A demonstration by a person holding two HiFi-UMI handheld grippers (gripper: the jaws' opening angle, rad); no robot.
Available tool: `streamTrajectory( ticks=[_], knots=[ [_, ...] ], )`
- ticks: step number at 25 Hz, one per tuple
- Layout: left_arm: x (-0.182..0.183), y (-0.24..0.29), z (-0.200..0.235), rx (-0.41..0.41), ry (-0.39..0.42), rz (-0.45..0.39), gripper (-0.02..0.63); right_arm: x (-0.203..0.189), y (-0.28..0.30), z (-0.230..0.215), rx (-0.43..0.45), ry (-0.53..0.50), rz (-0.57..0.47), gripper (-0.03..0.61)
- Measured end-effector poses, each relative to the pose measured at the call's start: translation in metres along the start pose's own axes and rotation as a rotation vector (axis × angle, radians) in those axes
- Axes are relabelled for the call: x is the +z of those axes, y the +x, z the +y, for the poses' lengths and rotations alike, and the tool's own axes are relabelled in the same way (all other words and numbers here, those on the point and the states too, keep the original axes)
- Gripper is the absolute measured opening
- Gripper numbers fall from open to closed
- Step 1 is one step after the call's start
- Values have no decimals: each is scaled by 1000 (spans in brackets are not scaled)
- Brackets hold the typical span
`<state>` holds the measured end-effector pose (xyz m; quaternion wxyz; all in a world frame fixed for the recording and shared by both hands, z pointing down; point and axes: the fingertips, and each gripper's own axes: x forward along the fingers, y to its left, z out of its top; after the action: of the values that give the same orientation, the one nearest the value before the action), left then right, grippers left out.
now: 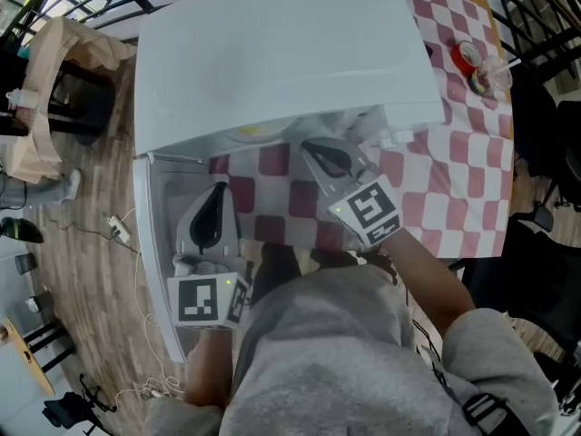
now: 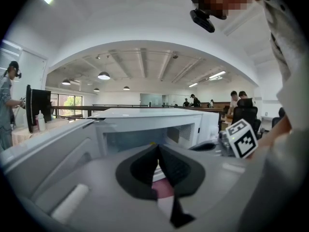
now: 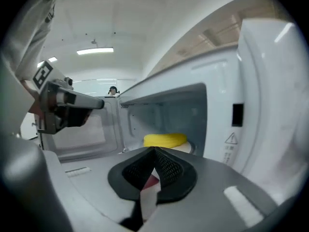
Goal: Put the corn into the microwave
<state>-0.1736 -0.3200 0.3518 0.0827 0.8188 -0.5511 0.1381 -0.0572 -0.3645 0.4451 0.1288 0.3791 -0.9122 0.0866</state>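
The yellow corn lies on the round plate inside the white microwave, whose door hangs open to the left. In the head view only a sliver of the corn shows under the top's edge. My right gripper is shut with nothing between its pads. It hovers just in front of the cavity opening, apart from the corn. My left gripper is also shut and empty. It sits by the open door and faces the cavity. Both the left gripper and the right gripper show in the head view.
The microwave stands on a red-and-white checked tablecloth. A red lid and a clear cup sit at the table's far right. A wooden chair and cables are on the floor to the left. People stand far behind.
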Motion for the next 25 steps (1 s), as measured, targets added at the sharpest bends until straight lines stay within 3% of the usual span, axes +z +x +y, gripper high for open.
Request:
streamTrajectory(
  ticks=[4,13,20,25],
  knots=[
    [-4,-2,-19,-10,-4,-2,9,1,-61,-5,59,-60,27,-5],
    [-7,-17,-61,-17,-7,-17,9,-17,-195,-28,-16,-122,142,-3],
    [-3,-38,-84,-30,-12,-41,9,-8,-232,-20,-98,13,98,-2],
    [2,-53,-95,-52,-5,-72,9,-5,-239,-9,-127,41,71,-2]
  ],
)
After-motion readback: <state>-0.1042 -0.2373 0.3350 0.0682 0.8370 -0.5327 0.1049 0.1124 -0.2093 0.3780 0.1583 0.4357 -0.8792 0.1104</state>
